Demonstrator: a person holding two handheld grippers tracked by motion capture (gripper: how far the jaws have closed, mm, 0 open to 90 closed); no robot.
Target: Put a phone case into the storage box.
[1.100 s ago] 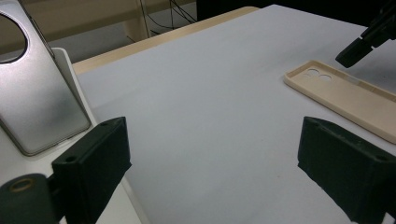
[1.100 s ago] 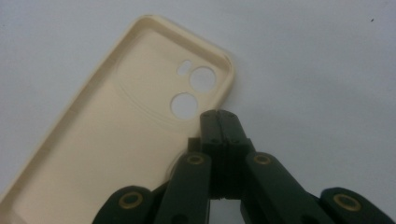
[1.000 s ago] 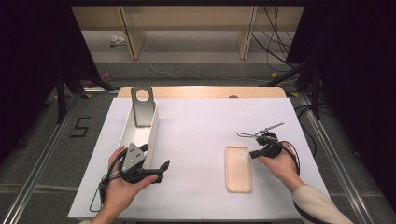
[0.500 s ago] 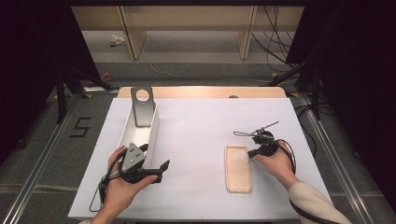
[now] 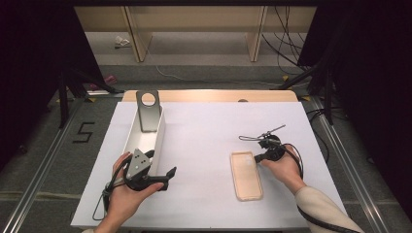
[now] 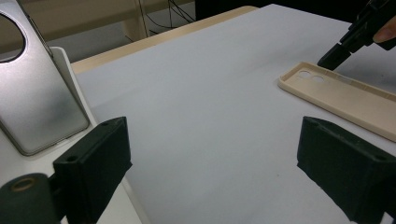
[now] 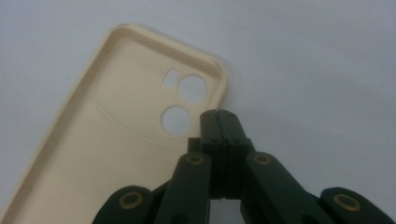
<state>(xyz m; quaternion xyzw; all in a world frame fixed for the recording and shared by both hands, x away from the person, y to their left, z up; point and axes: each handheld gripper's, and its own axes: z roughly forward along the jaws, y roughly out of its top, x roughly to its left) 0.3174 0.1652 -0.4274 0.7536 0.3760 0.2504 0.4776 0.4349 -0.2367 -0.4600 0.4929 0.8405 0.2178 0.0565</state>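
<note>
Room: I saw a dark room, shelving legs and cables at the top of the high view, and the table [image 5: 214,121] under a white sheet across the middle.

Case: a beige phone case [image 5: 246,174] lay flat, open side up, at lower right of centre in the high view, its camera holes at the end farther from me.

Right gripper: my right gripper [image 5: 258,158] sat at the case's upper right corner, jaws pressed fully together with nothing between them. In the right gripper view the closed tips [image 7: 219,122] stood over the rim just beside the two round holes of the case [image 7: 121,140]; I could not tell whether they touched it.

Left gripper: my left gripper [image 5: 170,173] rested at lower left in the high view, jaws wide apart and empty, well apart from the case.

Tray: a white tray [image 5: 145,141] ran up the left side, a grey phone [image 5: 148,110] leaning at its far end.

Risk: with the jaws shut, I judged a push at the corner would only slide or spin the light case on the smooth sheet.

Risk two: closing on the thin rim off-centre could flip or flick the case away.

Needed: I judged the jaws had to open and straddle the rim first.
</note>
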